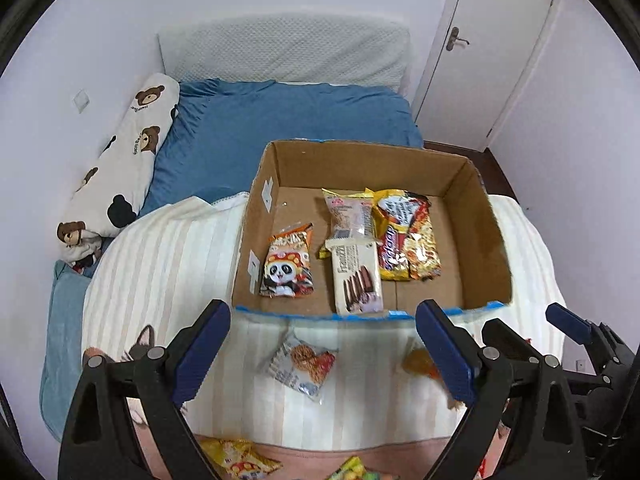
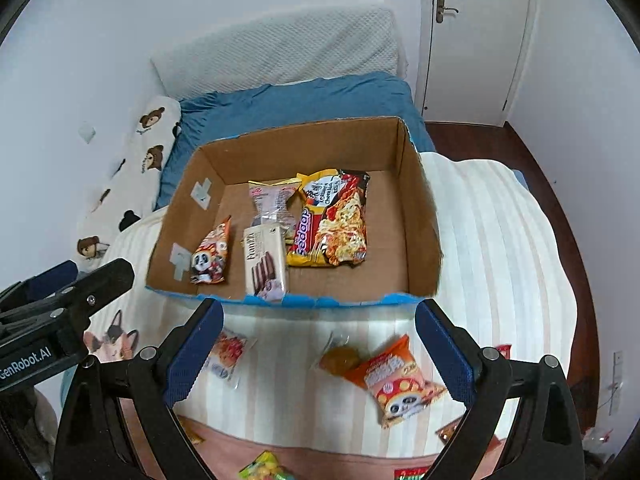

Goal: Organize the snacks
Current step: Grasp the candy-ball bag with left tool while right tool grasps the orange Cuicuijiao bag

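An open cardboard box (image 1: 484,240) (image 2: 420,216) with a blue-taped front rim sits on a striped blanket. Inside lie a panda snack bag (image 1: 287,268) (image 2: 210,256), a white wafer pack (image 1: 356,276) (image 2: 266,264), a pink packet (image 1: 348,210) (image 2: 270,200) and noodle packs (image 1: 408,236) (image 2: 336,220). My left gripper (image 1: 322,344) hangs open and empty above a clear cracker packet (image 1: 306,364) (image 2: 226,354). My right gripper (image 2: 320,344) is open and empty over a small amber packet (image 2: 338,360) (image 1: 418,362) and an orange panda bag (image 2: 396,382).
The blanket (image 1: 160,264) lies over a bed with a blue sheet (image 1: 280,120) and a bear-print pillow (image 1: 128,160) against the left wall. More snack packets (image 1: 236,460) (image 2: 264,468) lie at the near edge. A white door (image 2: 476,40) stands at the back right.
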`<state>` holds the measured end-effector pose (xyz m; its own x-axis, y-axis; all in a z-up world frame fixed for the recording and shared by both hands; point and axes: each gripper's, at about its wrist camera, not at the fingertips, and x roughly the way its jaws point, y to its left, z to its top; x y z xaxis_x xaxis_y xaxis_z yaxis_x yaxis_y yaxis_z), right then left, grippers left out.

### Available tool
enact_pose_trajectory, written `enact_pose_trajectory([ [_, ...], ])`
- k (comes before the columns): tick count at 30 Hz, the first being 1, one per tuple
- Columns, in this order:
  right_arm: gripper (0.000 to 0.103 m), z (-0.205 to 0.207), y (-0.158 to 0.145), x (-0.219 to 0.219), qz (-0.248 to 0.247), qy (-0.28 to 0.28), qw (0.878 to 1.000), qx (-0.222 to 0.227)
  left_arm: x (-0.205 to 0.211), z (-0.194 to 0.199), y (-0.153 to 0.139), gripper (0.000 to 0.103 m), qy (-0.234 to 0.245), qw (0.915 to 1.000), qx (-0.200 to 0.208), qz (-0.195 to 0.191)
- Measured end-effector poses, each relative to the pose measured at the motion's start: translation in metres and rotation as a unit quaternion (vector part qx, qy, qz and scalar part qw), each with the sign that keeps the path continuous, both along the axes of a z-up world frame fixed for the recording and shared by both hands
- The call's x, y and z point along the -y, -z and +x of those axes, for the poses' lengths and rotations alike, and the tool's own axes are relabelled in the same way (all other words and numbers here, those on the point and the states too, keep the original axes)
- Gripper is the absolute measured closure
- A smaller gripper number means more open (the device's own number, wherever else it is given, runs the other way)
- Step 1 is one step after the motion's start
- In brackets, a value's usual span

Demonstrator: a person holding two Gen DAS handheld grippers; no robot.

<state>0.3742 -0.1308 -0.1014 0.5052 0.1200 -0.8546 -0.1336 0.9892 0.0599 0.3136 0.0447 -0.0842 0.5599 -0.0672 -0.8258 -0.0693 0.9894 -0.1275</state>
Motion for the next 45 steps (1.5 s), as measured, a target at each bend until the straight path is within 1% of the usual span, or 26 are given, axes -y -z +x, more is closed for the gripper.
enact_pose_trajectory([
  [4, 0.004, -0.031, 0.000, 0.015, 0.029, -0.002, 0.999, -0.021, 0.005, -0.029, 0.001, 0.008, 0.007, 0.9999, 0.006, 0.006],
  [7, 0.004, -0.062, 0.013, 0.031, 0.031, 0.004, 0.999, -0.045, 0.014, -0.058, 0.021, 0.008, 0.023, 0.9993, -0.011, 0.026],
  [8, 0.004, -0.069, 0.018, 0.036, 0.031, 0.007, 0.998, -0.052, 0.015, -0.068, 0.033, 0.008, 0.023, 0.9989, -0.026, 0.031],
  [10, 0.004, -0.091, 0.034, 0.052, 0.032, 0.020, 0.997, -0.072, 0.018, -0.085, 0.056, 0.008, 0.026, 0.9978, -0.058, 0.021],
  [14, 0.004, -0.129, 0.079, 0.092, 0.017, 0.063, 0.991, -0.120, 0.020, -0.114, 0.120, 0.008, 0.005, 0.9890, -0.146, -0.024],
  [16, 0.004, -0.140, 0.104, 0.111, 0.011, 0.086, 0.986, -0.145, 0.023, -0.125, 0.152, 0.008, -0.008, 0.9799, -0.193, -0.050],
  [18, 0.004, -0.148, 0.132, 0.129, 0.006, 0.105, 0.980, -0.170, 0.029, -0.134, 0.184, 0.008, -0.017, 0.9674, -0.238, -0.086],
  [21, 0.005, -0.157, 0.169, 0.145, 0.001, 0.124, 0.972, -0.201, 0.042, -0.141, 0.218, 0.008, -0.021, 0.9483, -0.287, -0.135],
  [22, 0.005, -0.159, 0.178, 0.149, 0.004, 0.127, 0.970, -0.209, 0.044, -0.141, 0.224, 0.008, -0.021, 0.9426, -0.297, -0.152],
  [25, 0.008, -0.165, 0.202, 0.155, -0.003, 0.133, 0.966, -0.221, 0.049, -0.137, 0.245, 0.008, -0.048, 0.9190, -0.328, -0.214],
  [26, 0.012, -0.168, 0.207, 0.156, -0.002, 0.134, 0.966, -0.222, 0.049, -0.135, 0.254, 0.008, -0.066, 0.9085, -0.338, -0.237],
  [29, 0.017, -0.174, 0.219, 0.156, -0.006, 0.137, 0.965, -0.224, 0.046, -0.129, 0.274, 0.008, -0.120, 0.8835, -0.353, -0.284],
  [30, 0.022, -0.177, 0.221, 0.155, -0.014, 0.135, 0.966, -0.220, 0.045, -0.128, 0.279, 0.011, -0.138, 0.8775, -0.352, -0.295],
  [31, 0.024, -0.179, 0.223, 0.154, -0.020, 0.134, 0.967, -0.216, 0.045, -0.127, 0.282, 0.025, -0.149, 0.8761, -0.350, -0.296],
  [33, 0.036, -0.184, 0.224, 0.151, -0.023, 0.127, 0.969, -0.211, 0.048, -0.123, 0.286, 0.035, -0.161, 0.8824, -0.350, -0.271],
  [34, 0.037, -0.186, 0.224, 0.150, -0.024, 0.123, 0.970, -0.209, 0.053, -0.121, 0.285, 0.037, -0.149, 0.8918, -0.346, -0.251],
  [36, 0.042, -0.194, 0.225, 0.145, -0.015, 0.108, 0.971, -0.212, 0.066, -0.117, 0.277, 0.041, -0.111, 0.9156, -0.331, -0.199],
  [37, 0.042, -0.197, 0.225, 0.145, -0.008, 0.103, 0.971, -0.216, 0.075, -0.115, 0.270, 0.043, -0.081, 0.9297, -0.318, -0.168],
  [38, 0.042, -0.199, 0.226, 0.142, 0.001, 0.093, 0.970, -0.226, 0.084, -0.114, 0.265, 0.044, -0.051, 0.9409, -0.307, -0.133],
  [39, 0.041, -0.200, 0.227, 0.136, 0.008, 0.081, 0.968, -0.239, 0.091, -0.112, 0.261, 0.044, -0.028, 0.9485, -0.298, -0.105],
  [40, 0.041, -0.200, 0.228, 0.133, 0.019, 0.069, 0.964, -0.255, 0.097, -0.110, 0.258, 0.044, -0.006, 0.9535, -0.290, -0.080],
  [41, 0.035, -0.200, 0.227, 0.132, 0.028, 0.063, 0.961, -0.267, 0.101, -0.108, 0.257, 0.044, 0.008, 0.9563, -0.286, -0.063],
  [42, 0.024, -0.198, 0.224, 0.132, 0.031, 0.056, 0.960, -0.273, 0.103, -0.105, 0.256, 0.044, 0.015, 0.9585, -0.281, -0.049],
  [43, 0.018, -0.195, 0.217, 0.131, 0.029, 0.049, 0.962, -0.268, 0.103, -0.103, 0.256, 0.045, 0.016, 0.9595, -0.278, -0.044],
  [44, 0.012, -0.189, 0.204, 0.131, 0.030, 0.041, 0.967, -0.249, 0.102, -0.100, 0.255, 0.046, 0.016, 0.9602, -0.276, -0.041],
  [45, 0.012, -0.183, 0.194, 0.130, 0.032, 0.034, 0.970, -0.237, 0.101, -0.096, 0.255, 0.047, 0.011, 0.9608, -0.274, -0.041],
])
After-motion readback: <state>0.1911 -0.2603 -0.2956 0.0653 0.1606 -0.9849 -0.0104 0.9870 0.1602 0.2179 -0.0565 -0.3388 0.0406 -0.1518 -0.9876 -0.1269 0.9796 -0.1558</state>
